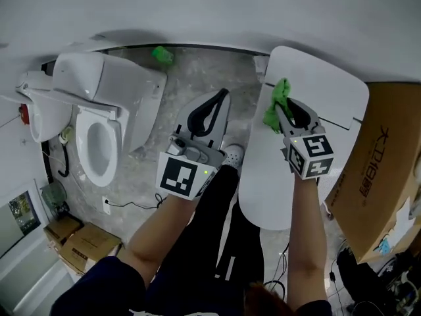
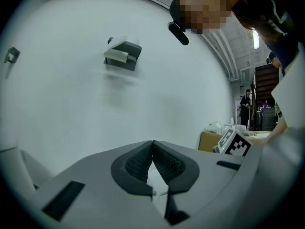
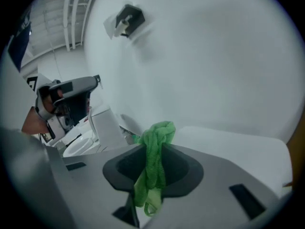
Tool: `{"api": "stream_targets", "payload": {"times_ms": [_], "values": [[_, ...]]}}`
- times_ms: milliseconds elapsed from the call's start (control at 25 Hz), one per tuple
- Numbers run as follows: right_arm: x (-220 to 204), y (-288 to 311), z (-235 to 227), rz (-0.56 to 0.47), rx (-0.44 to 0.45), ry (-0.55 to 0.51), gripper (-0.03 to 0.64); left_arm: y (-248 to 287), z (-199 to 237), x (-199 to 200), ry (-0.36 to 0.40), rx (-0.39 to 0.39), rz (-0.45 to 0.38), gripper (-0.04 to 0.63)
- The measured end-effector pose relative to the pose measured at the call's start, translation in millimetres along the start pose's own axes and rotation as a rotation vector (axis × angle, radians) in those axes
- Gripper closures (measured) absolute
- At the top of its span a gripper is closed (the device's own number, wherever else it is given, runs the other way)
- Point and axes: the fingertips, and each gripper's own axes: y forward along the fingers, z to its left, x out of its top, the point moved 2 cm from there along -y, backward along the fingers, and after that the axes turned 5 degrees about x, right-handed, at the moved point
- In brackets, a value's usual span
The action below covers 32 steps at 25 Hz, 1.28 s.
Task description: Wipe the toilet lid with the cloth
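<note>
The white toilet (image 1: 99,143) stands at the left of the head view, its seat ring showing and the lid (image 1: 82,78) raised behind it. In the right gripper view the toilet (image 3: 97,128) is small at the left. A green cloth (image 1: 275,110) hangs bunched from my right gripper (image 1: 284,105), which is shut on it above a white table (image 1: 329,91). The same cloth (image 3: 153,163) drapes down between the jaws of that gripper (image 3: 155,147). My left gripper (image 1: 222,96) is shut and holds nothing, well to the right of the toilet. Its tips touch in the left gripper view (image 2: 152,143).
A second green scrap (image 1: 162,53) lies on the floor by the far wall. A large cardboard box (image 1: 381,170) stands at the right, smaller boxes (image 1: 79,239) at the lower left. A grey fixture (image 2: 122,55) is mounted on the wall. The person's legs and a white shoe (image 1: 233,155) are between the grippers.
</note>
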Motion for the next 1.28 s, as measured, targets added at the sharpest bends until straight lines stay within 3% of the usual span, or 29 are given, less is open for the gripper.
{"api": "stream_targets", "payload": {"times_ms": [240, 440, 600, 1280], "values": [[-34.1, 66.1, -29.7, 0.040, -0.067, 0.028, 0.505, 5.5, 17.1, -50.1, -0.069, 0.017, 0.016, 0.575], [-41.9, 100.3, -39.3, 0.143, -0.163, -0.175, 0.505, 3.5, 30.5, -83.0, -0.044, -0.007, 0.075, 0.575], [-43.2, 103.4, -39.3, 0.118, -0.206, -0.234, 0.503, 8.7, 34.3, -92.0, -0.034, -0.019, 0.081, 0.575], [-56.7, 75.6, -54.9, 0.098, -0.176, -0.284, 0.506, 28.6, 0.0, -87.9, -0.020, -0.060, 0.071, 0.575]]}}
